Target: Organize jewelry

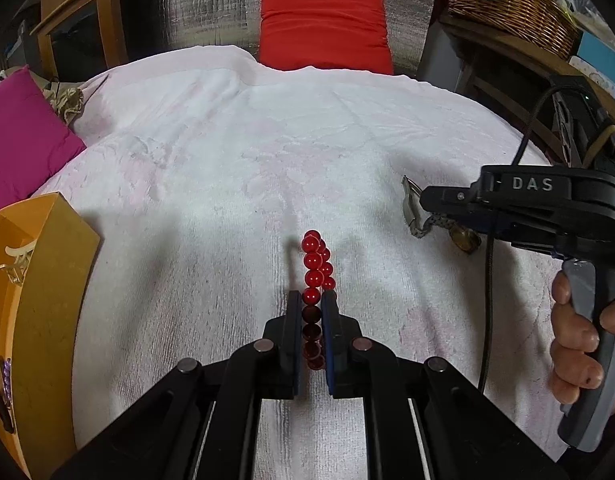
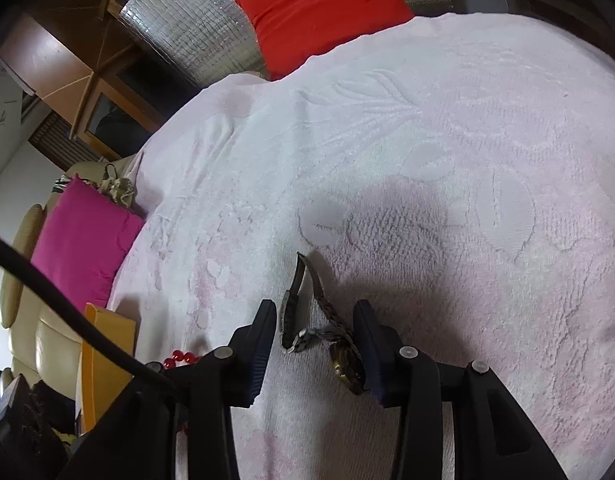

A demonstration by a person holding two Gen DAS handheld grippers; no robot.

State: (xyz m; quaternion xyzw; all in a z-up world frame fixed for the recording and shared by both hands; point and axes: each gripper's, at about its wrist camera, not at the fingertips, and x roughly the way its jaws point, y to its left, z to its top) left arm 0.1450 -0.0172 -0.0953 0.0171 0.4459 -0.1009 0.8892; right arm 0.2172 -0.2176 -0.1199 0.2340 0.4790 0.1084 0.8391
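Observation:
In the left wrist view, a red bead bracelet point(image 1: 313, 264) stands on edge over the white towel point(image 1: 227, 168), and my left gripper point(image 1: 311, 300) is shut on its lower beads. A metal-strap watch with a gold face point(image 2: 345, 360) lies on the towel point(image 2: 427, 160) between the fingers of my right gripper point(image 2: 314, 312). Its jaws stand open around the watch, the right finger close beside the face. From the left wrist view the right gripper point(image 1: 431, 204) hovers over the watch point(image 1: 411, 212). An orange box point(image 1: 47, 280) holding several jewelry pieces stands at the left.
A magenta cushion point(image 1: 19, 136) lies at the towel's left edge and a red cushion point(image 1: 323, 28) at the far edge. A wicker basket point(image 1: 507, 4) sits on a wooden shelf at the back right. A person's hand point(image 1: 575, 344) grips the right handle, with a black cable point(image 1: 487, 300) hanging.

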